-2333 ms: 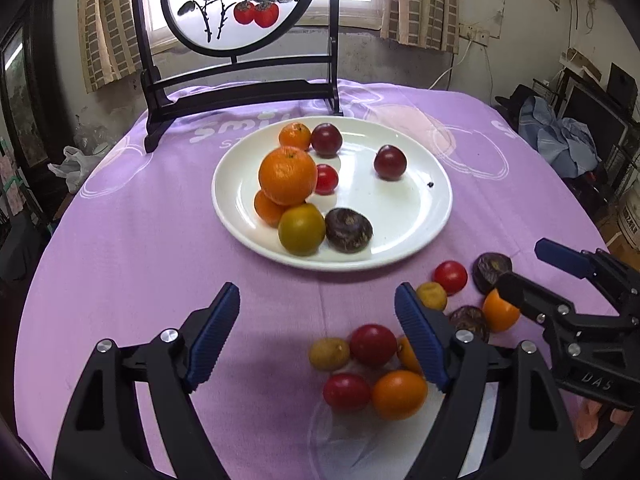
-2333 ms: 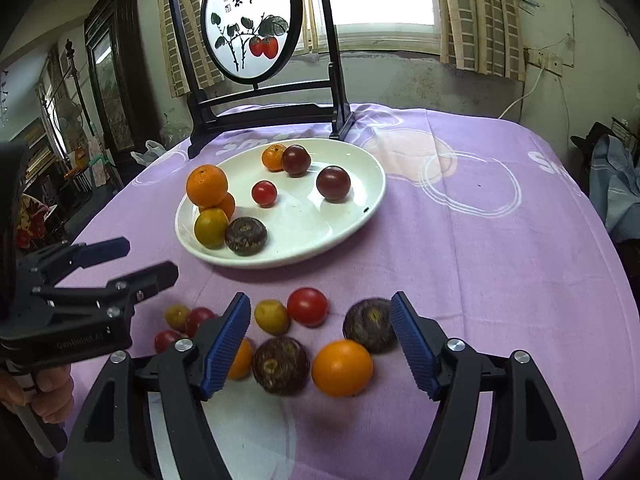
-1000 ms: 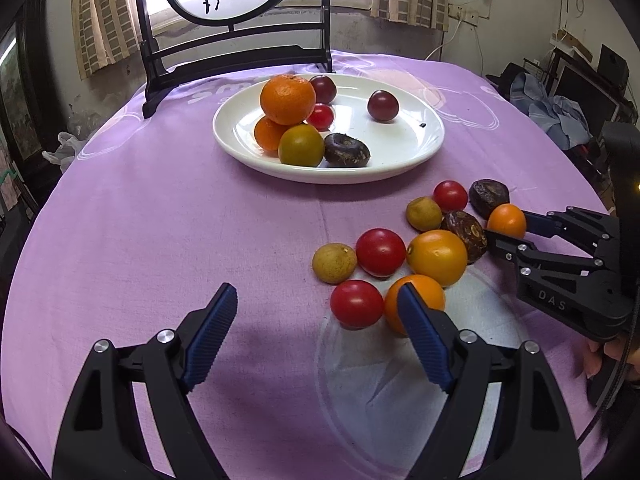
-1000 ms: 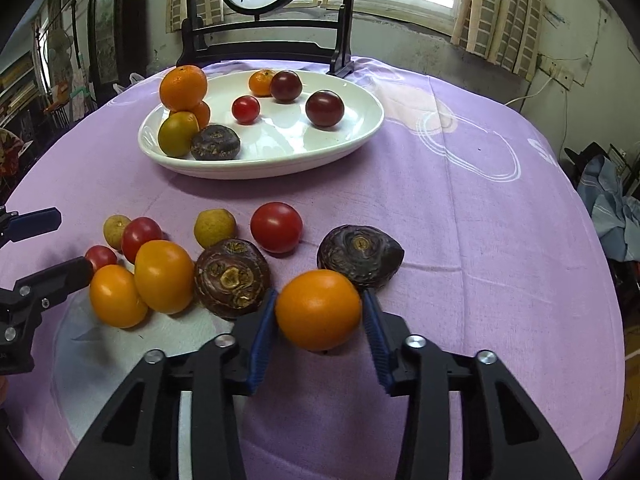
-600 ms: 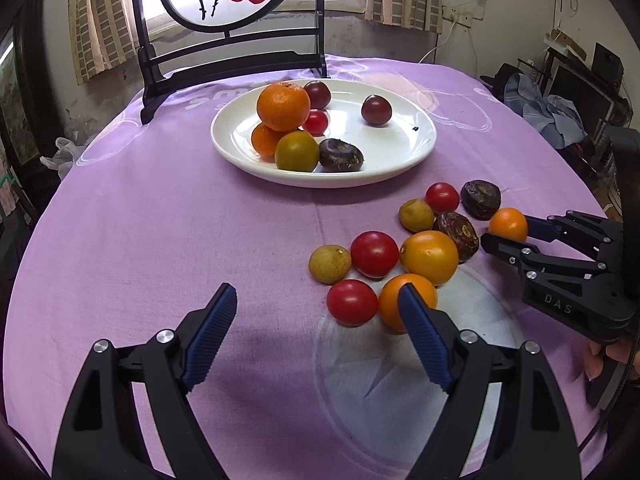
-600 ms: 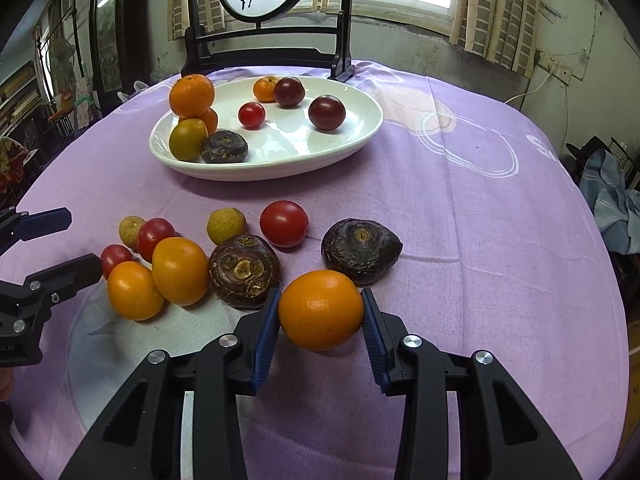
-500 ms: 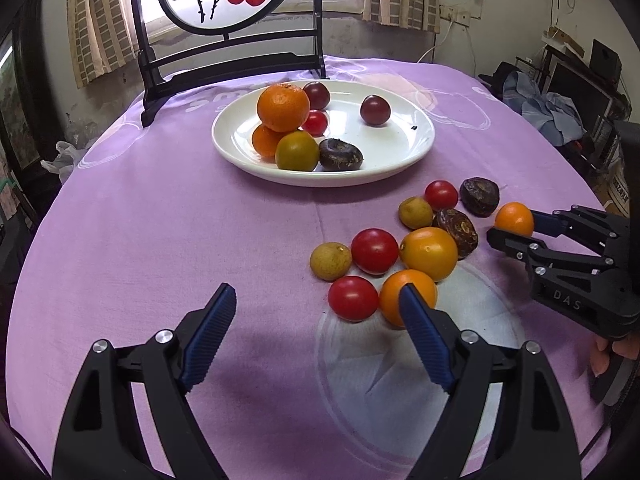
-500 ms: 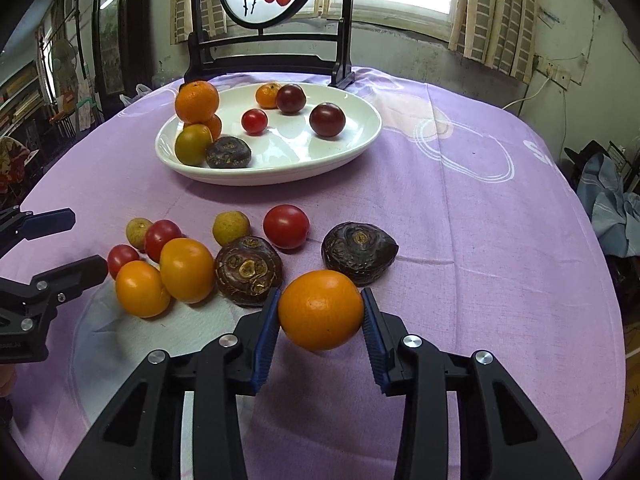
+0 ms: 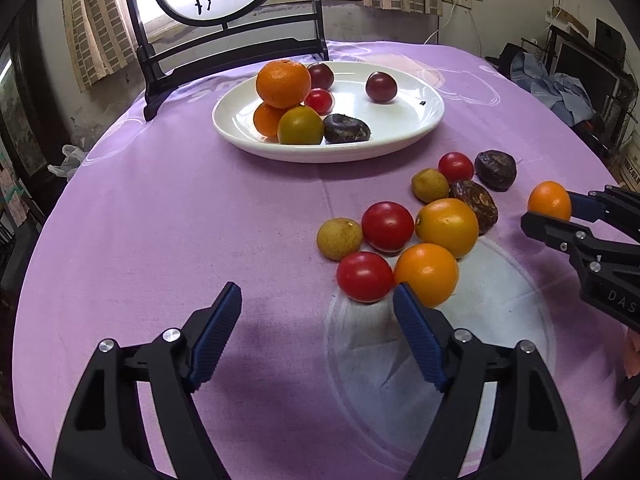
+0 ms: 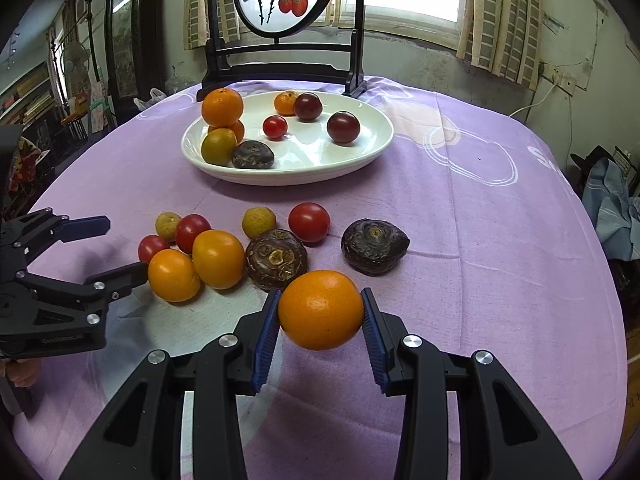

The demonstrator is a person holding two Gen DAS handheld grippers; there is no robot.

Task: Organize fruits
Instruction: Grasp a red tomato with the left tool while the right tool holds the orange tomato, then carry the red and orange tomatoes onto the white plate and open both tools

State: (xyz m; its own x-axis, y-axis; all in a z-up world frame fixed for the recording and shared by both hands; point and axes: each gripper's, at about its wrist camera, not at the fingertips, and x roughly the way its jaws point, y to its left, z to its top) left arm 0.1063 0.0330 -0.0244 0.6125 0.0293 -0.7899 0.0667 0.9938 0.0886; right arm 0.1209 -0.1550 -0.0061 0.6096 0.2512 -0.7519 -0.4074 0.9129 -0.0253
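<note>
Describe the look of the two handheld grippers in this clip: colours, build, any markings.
Both the left gripper and the right gripper are black, angular plastic frames with cut-out slots and silver round bolt heads. Each finger carries a blue ribbed pad. Pale embossed lettering, only partly legible, marks the side of each body. No cables or sleeves show.

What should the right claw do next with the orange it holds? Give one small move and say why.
Probably carry it forward toward the white plate: the right claw is shut on the orange, clear of the cloth, and the plate's right half has room.
</note>
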